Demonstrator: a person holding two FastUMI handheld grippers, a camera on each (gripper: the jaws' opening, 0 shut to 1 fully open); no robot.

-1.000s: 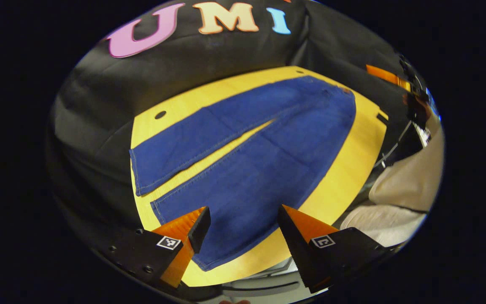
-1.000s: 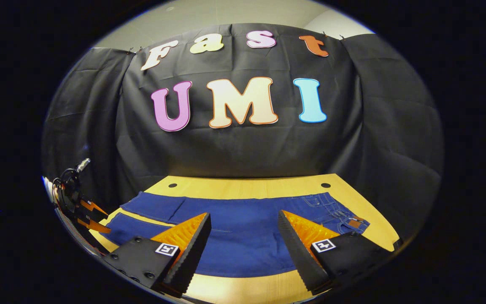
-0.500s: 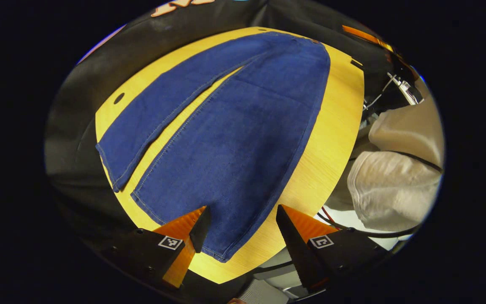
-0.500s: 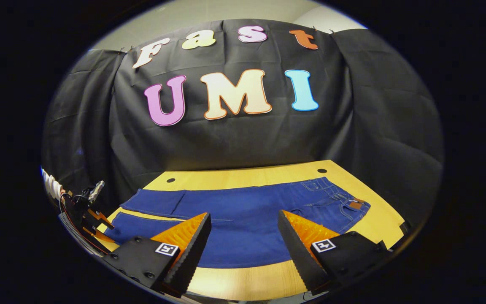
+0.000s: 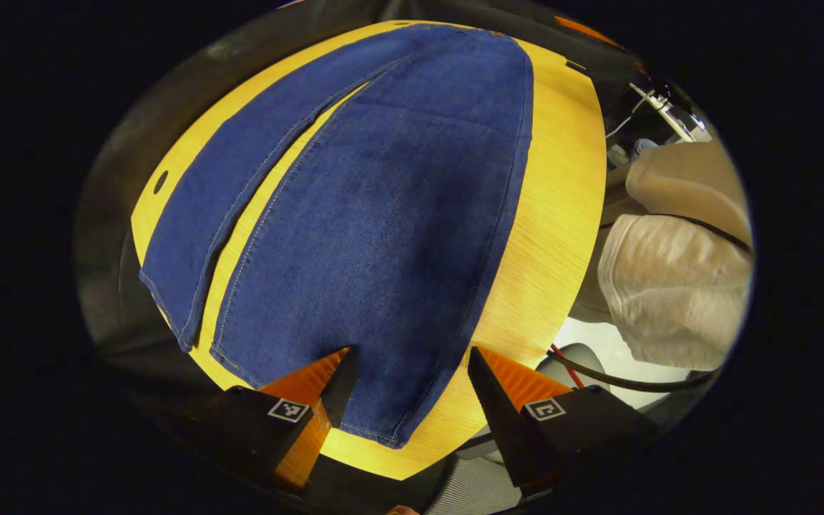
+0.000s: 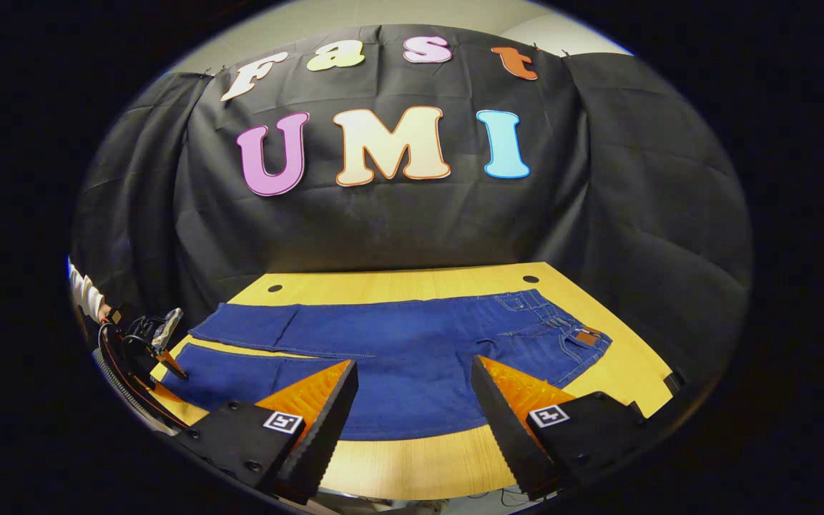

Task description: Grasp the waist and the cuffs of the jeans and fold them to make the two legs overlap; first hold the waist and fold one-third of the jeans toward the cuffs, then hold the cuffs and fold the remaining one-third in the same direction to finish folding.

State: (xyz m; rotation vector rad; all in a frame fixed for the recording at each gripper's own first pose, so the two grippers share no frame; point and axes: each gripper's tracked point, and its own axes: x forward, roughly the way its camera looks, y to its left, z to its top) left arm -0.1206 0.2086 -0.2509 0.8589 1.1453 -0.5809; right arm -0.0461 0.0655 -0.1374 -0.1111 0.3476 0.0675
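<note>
On the yellow wooden table (image 6: 412, 282) the jeans (image 6: 398, 357) lie spread flat, both legs side by side with a thin strip of tabletop showing between them. From the right gripper view the waist (image 6: 562, 332), with its belt loops and brown patch, sits toward the right end, and the legs run off to the left. From the left gripper view the near leg (image 5: 376, 236) stretches away from its cuff (image 5: 355, 422), which lies at the table's near edge. The left gripper (image 5: 408, 361) hangs just above that cuff, its orange fingers spread wide with nothing between them. The right gripper (image 6: 412, 372) hovers over the near edge of the denim at mid-length, fingers likewise wide apart and empty. A person's pale sleeve (image 5: 669, 286) shows beside the table, well off to the side.
</note>
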